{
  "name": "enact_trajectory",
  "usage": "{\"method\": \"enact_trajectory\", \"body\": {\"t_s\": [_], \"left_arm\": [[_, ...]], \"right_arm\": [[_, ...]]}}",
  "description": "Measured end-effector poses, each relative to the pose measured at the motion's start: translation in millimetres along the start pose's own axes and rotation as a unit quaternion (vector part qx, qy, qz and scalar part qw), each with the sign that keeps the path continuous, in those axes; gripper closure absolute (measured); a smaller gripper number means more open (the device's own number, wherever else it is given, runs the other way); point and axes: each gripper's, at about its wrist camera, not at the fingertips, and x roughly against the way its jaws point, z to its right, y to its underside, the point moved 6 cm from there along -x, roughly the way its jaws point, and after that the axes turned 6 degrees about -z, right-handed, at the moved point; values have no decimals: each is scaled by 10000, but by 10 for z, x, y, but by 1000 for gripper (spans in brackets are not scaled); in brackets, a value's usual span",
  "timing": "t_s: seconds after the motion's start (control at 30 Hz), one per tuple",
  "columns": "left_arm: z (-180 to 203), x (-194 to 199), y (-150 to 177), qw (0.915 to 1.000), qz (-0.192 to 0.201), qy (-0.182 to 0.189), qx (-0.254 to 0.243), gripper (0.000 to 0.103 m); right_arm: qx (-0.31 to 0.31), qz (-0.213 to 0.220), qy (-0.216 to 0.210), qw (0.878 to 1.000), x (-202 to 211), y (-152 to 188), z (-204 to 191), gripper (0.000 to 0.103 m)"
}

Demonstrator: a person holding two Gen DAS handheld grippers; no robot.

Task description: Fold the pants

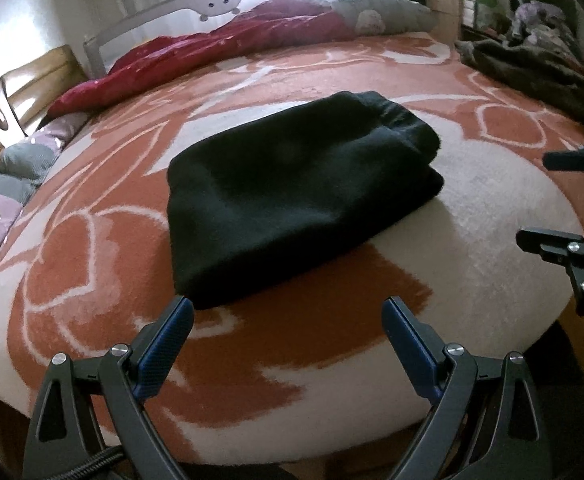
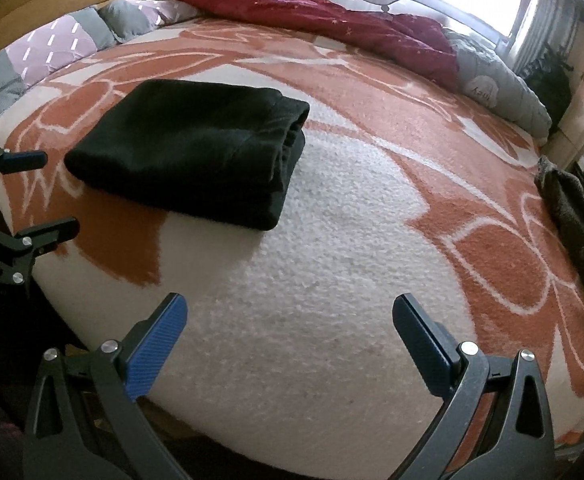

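Note:
The black pants (image 1: 292, 196) lie folded into a thick rectangular stack on the orange and white blanket (image 1: 332, 344). They also show in the right wrist view (image 2: 195, 152), up and to the left. My left gripper (image 1: 287, 308) is open and empty, just short of the stack's near edge. My right gripper (image 2: 289, 306) is open and empty over the white part of the blanket (image 2: 312, 280), to the right of the pants. Each gripper shows at the edge of the other's view: the right gripper (image 1: 532, 196) and the left gripper (image 2: 61, 192).
A red quilt (image 1: 195, 56) and grey pillows (image 1: 376, 12) are bunched along the far side by the bed rail (image 1: 163, 12). A dark brown blanket (image 1: 532, 68) lies at the right edge. A lilac and grey quilt (image 2: 51, 48) lies at the head end.

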Motion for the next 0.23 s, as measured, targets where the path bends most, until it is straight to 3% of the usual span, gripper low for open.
{"method": "enact_trajectory", "body": {"t_s": [0.23], "left_arm": [[35,17,-15,10000,6,-21,-67,7]], "right_arm": [[-121,-69,32,9999,-32,4,90,1]]}}
